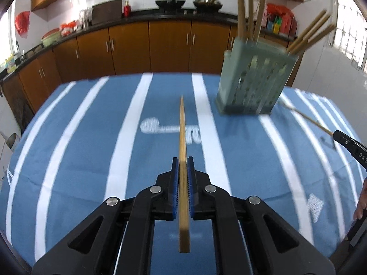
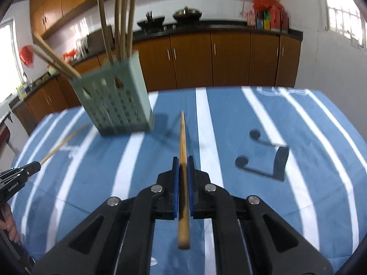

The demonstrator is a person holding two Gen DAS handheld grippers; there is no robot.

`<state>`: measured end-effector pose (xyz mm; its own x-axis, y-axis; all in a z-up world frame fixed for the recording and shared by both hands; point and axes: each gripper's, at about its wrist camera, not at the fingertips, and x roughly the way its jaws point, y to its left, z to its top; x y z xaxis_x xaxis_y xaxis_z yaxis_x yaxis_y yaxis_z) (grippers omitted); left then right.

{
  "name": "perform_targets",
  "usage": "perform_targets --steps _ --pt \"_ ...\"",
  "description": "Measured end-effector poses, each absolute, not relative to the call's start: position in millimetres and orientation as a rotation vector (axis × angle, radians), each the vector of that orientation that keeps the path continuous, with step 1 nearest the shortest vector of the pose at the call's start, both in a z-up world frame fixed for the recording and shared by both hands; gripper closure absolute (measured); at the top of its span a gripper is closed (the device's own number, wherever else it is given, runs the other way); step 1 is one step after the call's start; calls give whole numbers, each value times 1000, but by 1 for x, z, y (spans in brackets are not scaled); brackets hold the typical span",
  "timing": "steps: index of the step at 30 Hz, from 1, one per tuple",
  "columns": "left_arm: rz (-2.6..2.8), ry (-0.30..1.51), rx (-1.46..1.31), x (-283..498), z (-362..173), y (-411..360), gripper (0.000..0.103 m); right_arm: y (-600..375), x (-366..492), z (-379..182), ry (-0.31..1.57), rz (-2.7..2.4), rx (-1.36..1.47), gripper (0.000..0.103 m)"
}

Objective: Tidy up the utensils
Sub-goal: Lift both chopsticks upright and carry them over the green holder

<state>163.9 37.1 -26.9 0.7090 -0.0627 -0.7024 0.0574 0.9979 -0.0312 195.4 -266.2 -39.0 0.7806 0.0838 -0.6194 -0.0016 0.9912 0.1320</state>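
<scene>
A pale green slotted utensil holder [image 1: 254, 80] [image 2: 114, 100] stands on the blue and white striped cloth, with several bamboo chopsticks [image 1: 250, 6] [image 2: 123, 16] upright and leaning in it. My left gripper [image 1: 182, 160] is shut on a bamboo chopstick [image 1: 182, 137] that points forward, clear above the cloth, left of the holder. My right gripper [image 2: 182, 160] is shut on another bamboo chopstick [image 2: 182, 137], right of the holder. Each gripper with its chopstick shows at the edge of the other's view: the right one [image 1: 348, 143] and the left one [image 2: 23, 171].
The striped cloth [image 1: 91, 149] [image 2: 298, 126] covers the whole table and bears a printed dark music note [image 2: 263, 158]. Behind the table run brown kitchen cabinets [image 1: 149, 48] with a dark counter, woks and bags. A person's hand [image 2: 9, 226] shows at the left edge.
</scene>
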Motion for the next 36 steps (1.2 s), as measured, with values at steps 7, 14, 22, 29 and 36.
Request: perform_targets --steps 7,14,22,29,36 --pt "-94 619 -38 150 26 39 96 -272 179 10 501 58 155 95" --pt "-91 519 -64 149 56 40 96 -271 172 37 399 78 157 95" --pt "-119 496 -61 154 71 35 96 -267 170 58 362 105 160 95" --pt "-214 398 -58 147 121 23 96 -262 160 121 276 233 196 95" --pt "-263 281 -65 145 158 2 96 -254 153 171 159 291 220 95"
